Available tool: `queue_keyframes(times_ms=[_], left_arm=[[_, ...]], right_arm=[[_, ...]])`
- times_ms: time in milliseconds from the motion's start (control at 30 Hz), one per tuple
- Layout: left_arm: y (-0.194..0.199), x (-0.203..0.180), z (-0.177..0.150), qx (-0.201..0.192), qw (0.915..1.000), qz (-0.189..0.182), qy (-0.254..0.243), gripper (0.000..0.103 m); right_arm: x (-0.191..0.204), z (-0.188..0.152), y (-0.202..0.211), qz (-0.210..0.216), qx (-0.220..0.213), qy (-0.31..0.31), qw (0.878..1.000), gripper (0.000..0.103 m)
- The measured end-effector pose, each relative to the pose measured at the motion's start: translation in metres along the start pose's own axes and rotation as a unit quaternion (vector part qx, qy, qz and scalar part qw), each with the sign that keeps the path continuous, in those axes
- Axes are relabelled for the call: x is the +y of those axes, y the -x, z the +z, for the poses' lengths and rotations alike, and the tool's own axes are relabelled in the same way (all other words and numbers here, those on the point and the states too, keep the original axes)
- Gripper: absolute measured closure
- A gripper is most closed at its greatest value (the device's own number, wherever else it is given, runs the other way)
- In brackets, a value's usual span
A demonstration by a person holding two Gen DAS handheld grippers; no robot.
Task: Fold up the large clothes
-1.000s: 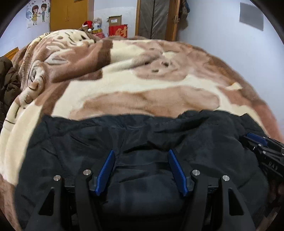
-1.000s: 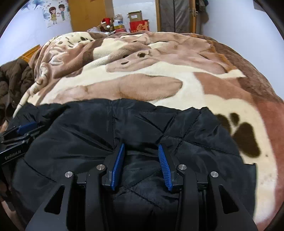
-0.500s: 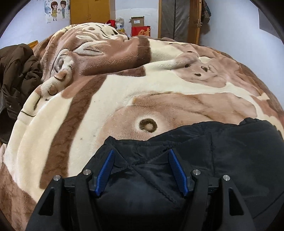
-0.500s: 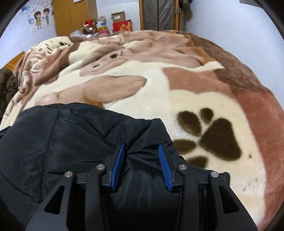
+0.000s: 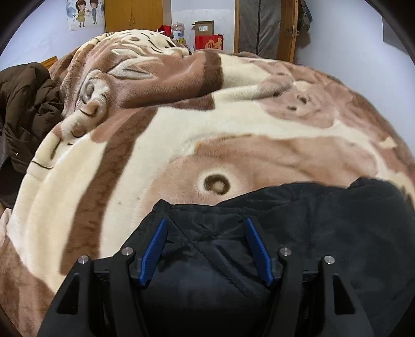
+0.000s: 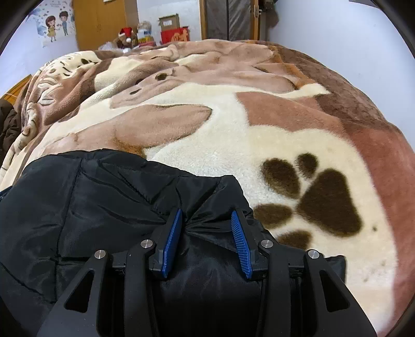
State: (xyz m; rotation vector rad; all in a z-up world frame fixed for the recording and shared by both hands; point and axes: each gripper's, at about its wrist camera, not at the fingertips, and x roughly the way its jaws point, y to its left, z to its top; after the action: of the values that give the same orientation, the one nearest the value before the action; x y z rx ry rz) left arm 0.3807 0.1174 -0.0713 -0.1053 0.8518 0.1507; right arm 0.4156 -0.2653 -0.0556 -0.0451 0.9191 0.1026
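A black padded jacket lies on a bed covered by a brown and cream plush blanket. My left gripper is over the jacket's left corner, its blue fingers wide apart with bunched fabric between them. My right gripper is over the jacket's right corner, its fingers closer together with gathered fabric between them. I cannot tell whether either gripper pinches the cloth.
A dark brown coat is heaped at the bed's left edge. A wall runs along the right side. Boxes and a wooden wardrobe stand beyond the bed's far end.
Both grippers have moved apart from the jacket's middle to its outer corners. The left went left, the right went right. Neither gripper shows in the other's view now.
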Motion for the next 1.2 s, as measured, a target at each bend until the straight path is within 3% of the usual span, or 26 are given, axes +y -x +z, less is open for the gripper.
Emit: queue_keyframes(times_ms=[100, 233, 333, 400, 467, 767, 867, 967, 1033, 1100, 1200], left_arm=[[0.034, -0.002, 0.009, -0.023, 0.9994, -0.021, 0.014, 0.039], [0.069, -0.034, 0.017, -0.059, 0.9955, -0.073, -0.002, 0.039], [0.062, -0.076, 0.016, -0.049, 0.9927, -0.102, -0.042, 0.039], [0.037, -0.097, 0.009, -0.013, 0.9921, -0.112, -0.056, 0.039], [0.012, -0.105, 0.0, 0.008, 0.9928, -0.102, -0.061, 0.038], [-0.013, -0.118, -0.009, 0.008, 0.9943, -0.079, -0.071, 0.038], [0.008, -0.109, -0.001, 0.014, 0.9941, -0.085, -0.066, 0.039], [0.052, -0.079, 0.0, -0.029, 0.9934, -0.096, -0.056, 0.039], [0.072, -0.053, -0.004, -0.056, 0.9938, -0.081, -0.052, 0.039], [0.076, -0.019, -0.013, -0.063, 0.9959, -0.054, -0.038, 0.039], [0.051, 0.022, -0.026, -0.031, 0.9992, -0.024, -0.005, 0.036]], right_arm=[[0.005, 0.007, 0.035, 0.003, -0.028, -0.003, 1.0, 0.063], [0.033, 0.012, 0.074, 0.055, -0.069, 0.004, 0.996, 0.061], [0.06, 0.013, 0.064, 0.082, -0.054, 0.031, 0.995, 0.061], [0.072, 0.01, 0.041, 0.077, -0.031, 0.044, 0.996, 0.061], [0.068, 0.003, 0.017, 0.078, -0.012, 0.036, 0.996, 0.061], [0.069, -0.006, -0.009, 0.069, -0.022, 0.033, 0.997, 0.06], [0.064, 0.0, 0.014, 0.071, -0.021, 0.031, 0.997, 0.06], [0.045, -0.004, 0.059, 0.077, -0.067, 0.025, 0.994, 0.06], [0.018, -0.012, 0.08, 0.063, -0.087, 0.005, 0.994, 0.06], [-0.005, -0.021, 0.08, 0.044, -0.084, -0.017, 0.995, 0.06], [-0.031, -0.034, 0.055, 0.029, -0.056, -0.043, 0.997, 0.06]])
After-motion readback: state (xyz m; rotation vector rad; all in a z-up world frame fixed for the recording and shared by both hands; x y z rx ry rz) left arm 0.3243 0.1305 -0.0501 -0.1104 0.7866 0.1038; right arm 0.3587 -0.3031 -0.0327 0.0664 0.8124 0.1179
